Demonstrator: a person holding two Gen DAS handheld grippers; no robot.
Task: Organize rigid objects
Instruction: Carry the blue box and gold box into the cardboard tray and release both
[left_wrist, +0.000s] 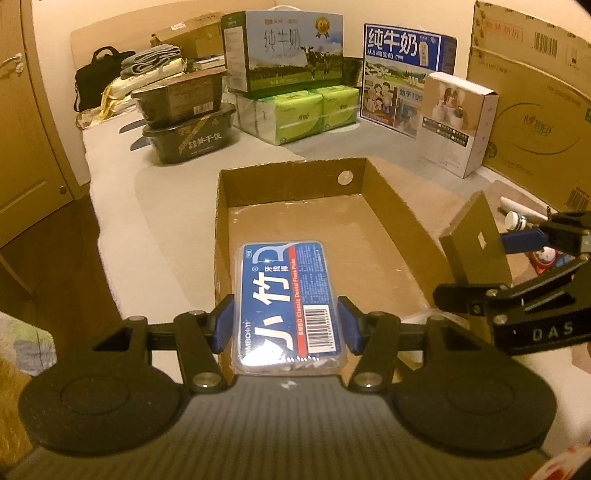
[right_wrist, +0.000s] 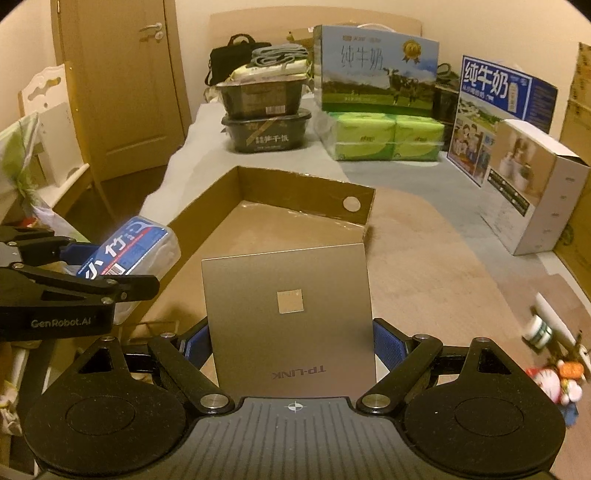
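Left tool (left_wrist: 286, 325) pinches the floss-pick case (left_wrist: 286, 299) by its long sides, above the near end of the open cardboard tray (left_wrist: 295, 184). Right tool (right_wrist: 291, 341) clamps the flat TP-LINK box (right_wrist: 288, 314), just short of the tray's right side. We judge both items in transit; next, we lower each onto the tray's bare floor, apart, then release.

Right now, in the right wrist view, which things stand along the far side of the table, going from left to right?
Stacked black food trays → green tissue packs with the cow-picture milk carton on top → blue milk box → white box.
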